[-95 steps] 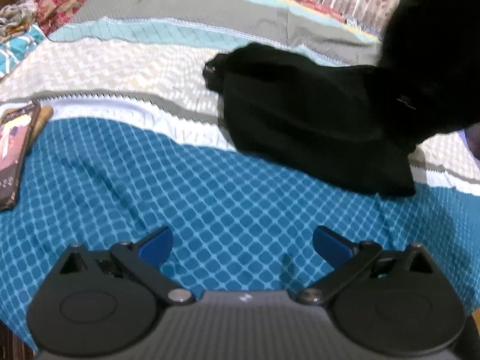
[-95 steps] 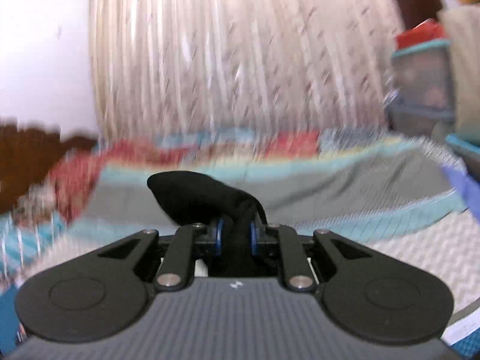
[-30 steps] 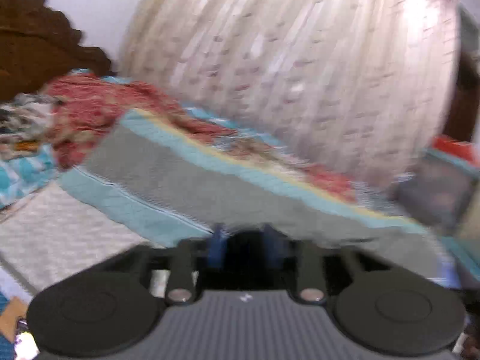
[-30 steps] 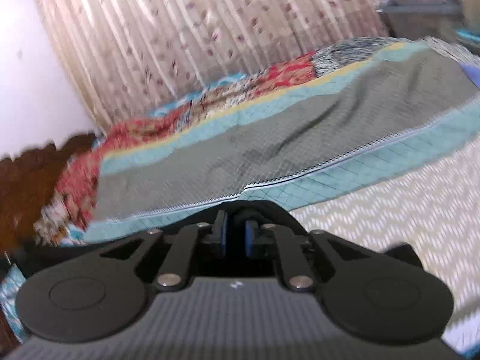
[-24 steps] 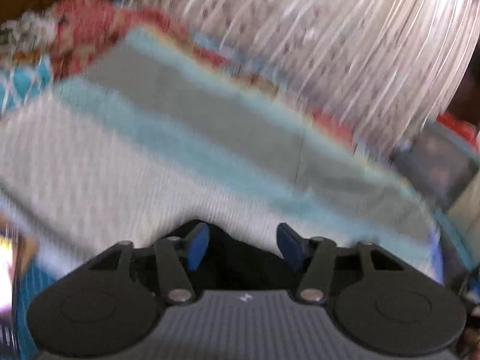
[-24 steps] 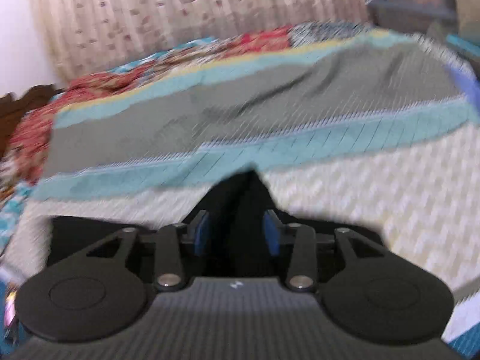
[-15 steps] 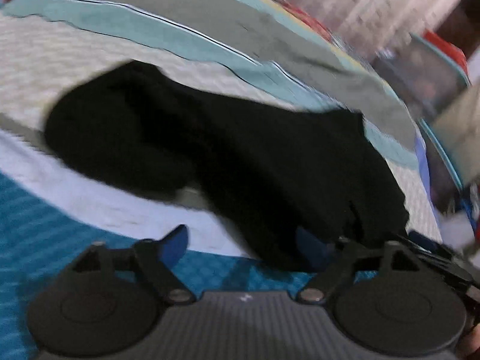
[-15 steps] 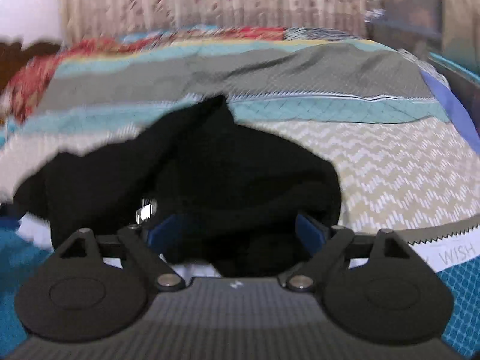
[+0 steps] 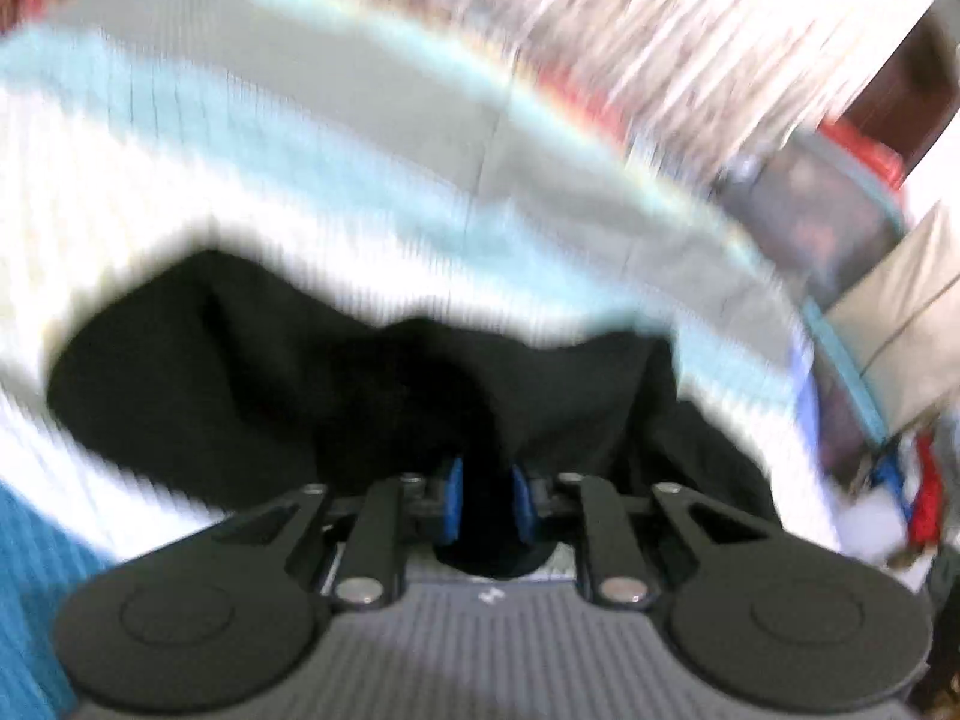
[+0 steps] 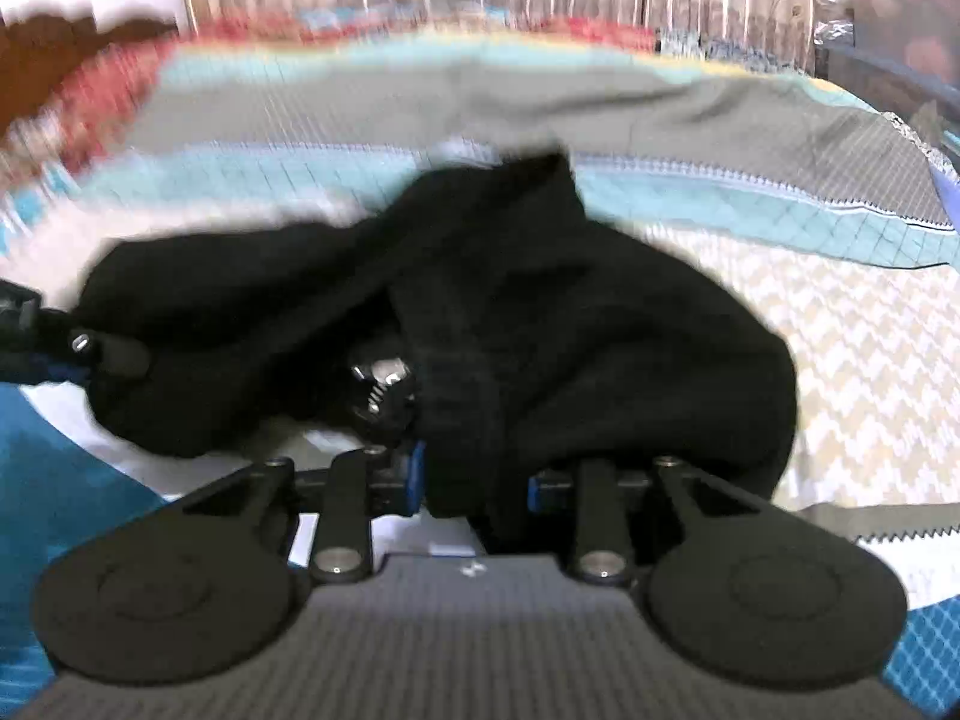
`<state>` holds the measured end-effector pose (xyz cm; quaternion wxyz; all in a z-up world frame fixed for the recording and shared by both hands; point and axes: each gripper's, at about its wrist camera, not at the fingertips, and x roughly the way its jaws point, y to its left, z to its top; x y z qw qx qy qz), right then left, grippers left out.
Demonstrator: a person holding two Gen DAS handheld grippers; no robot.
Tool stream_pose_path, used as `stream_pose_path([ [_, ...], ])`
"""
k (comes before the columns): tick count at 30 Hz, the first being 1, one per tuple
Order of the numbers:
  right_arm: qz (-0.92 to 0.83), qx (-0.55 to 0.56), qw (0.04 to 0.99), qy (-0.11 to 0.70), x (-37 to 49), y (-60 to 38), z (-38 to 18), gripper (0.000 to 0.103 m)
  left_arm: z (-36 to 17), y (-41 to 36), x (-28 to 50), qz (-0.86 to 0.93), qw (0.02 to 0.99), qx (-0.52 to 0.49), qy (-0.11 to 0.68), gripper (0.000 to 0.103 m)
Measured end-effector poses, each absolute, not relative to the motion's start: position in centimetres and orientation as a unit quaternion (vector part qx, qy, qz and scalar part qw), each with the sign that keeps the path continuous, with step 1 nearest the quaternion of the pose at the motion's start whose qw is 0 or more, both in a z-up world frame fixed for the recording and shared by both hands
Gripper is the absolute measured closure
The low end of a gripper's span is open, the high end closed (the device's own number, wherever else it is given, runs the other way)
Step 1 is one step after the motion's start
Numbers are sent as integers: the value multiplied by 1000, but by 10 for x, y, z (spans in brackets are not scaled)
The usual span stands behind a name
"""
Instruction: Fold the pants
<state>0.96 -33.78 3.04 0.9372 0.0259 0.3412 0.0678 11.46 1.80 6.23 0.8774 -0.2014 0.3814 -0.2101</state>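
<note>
both the left gripper (image 9: 485, 501) and right gripper (image 10: 474, 483) have just been closing and now pinch the black pants (image 10: 480, 300) bunched at twelve o'clock on the bed cover (image 10: 840, 324), so the re-grip step looks in hand and next calls for lifting to spread them flat.

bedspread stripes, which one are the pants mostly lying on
The pants lie mostly on the cream zigzag stripe, nearer than the teal stripe and grey stripe.

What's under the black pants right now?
The black pants lie bunched on the patterned bedspread, white and blue bands showing at their near edge. Anything beneath the heap itself is covered.
</note>
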Motion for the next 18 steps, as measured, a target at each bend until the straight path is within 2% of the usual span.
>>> stream_pose_path([
  [5, 74, 139, 949, 272, 1, -397, 99, 72, 131, 19, 161, -186, 920, -165, 302, 91],
  [7, 34, 174, 955, 239, 11, -426, 121, 72, 143, 1, 191, -169, 934, -129, 286, 85],
  [8, 1, 185, 958, 221, 18, -440, 128, 69, 144, -6, 204, -140, 943, -104, 283, 70],
  [9, -43, 190, 959, 207, 28, -455, 133, 66, 141, -12, 214, -105, 946, -91, 293, 59],
  [10, -95, 187, 956, 205, 39, -468, 133, 52, 137, -8, 221, -83, 941, -102, 312, 59],
  [11, -143, 181, 948, 220, 50, -479, 130, 47, 131, -7, 222, -95, 934, -127, 321, 59],
  [13, -202, 192, 928, 248, 58, -495, 119, 47, 118, 12, 208, -130, 922, -171, 322, 57],
  [15, -169, 210, 932, 241, 45, -496, 106, 47, 102, 29, 190, -129, 919, -179, 328, 56],
  [18, -96, 167, 943, 272, 30, -466, 86, 46, 73, 51, 164, -140, 902, -197, 358, 57],
])
